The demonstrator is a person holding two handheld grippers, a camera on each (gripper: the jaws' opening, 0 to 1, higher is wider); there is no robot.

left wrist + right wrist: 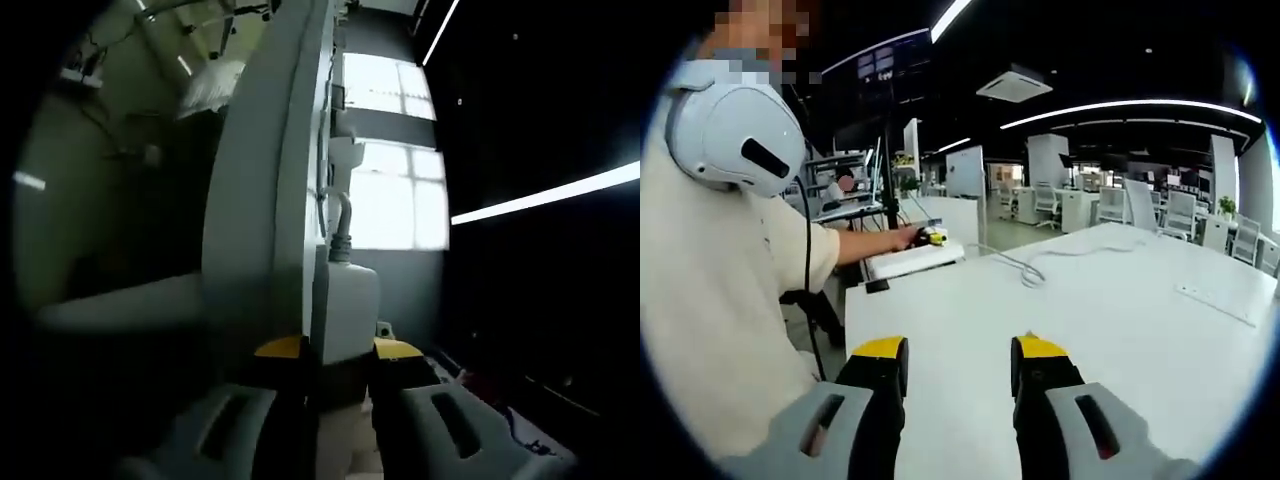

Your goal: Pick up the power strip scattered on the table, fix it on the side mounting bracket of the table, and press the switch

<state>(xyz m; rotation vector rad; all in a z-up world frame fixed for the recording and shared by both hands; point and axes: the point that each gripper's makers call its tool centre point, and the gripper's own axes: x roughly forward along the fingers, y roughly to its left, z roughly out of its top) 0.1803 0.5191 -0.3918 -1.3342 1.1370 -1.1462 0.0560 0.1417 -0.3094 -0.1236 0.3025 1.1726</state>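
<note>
The white power strip (346,300) stands on end between the yellow-tipped jaws of my left gripper (340,352), which is shut on it. Its grey cable (343,215) rises from its top end. The strip lies close against a tall white panel (250,200) to its left. In the right gripper view the power strip (912,260) shows small at the table's far left edge, with the person's hand and the left gripper (930,237) on it. Its cable (1025,268) loops across the white table (1110,330). My right gripper (960,365) hangs open above the table, nothing between its jaws.
A person in a cream shirt (710,300) with a white headset (730,125) stands at the table's left side. A flat white strip (1215,300) lies on the table at the right. Desks and chairs (1180,210) stand beyond. Bright windows (390,190) are behind the panel.
</note>
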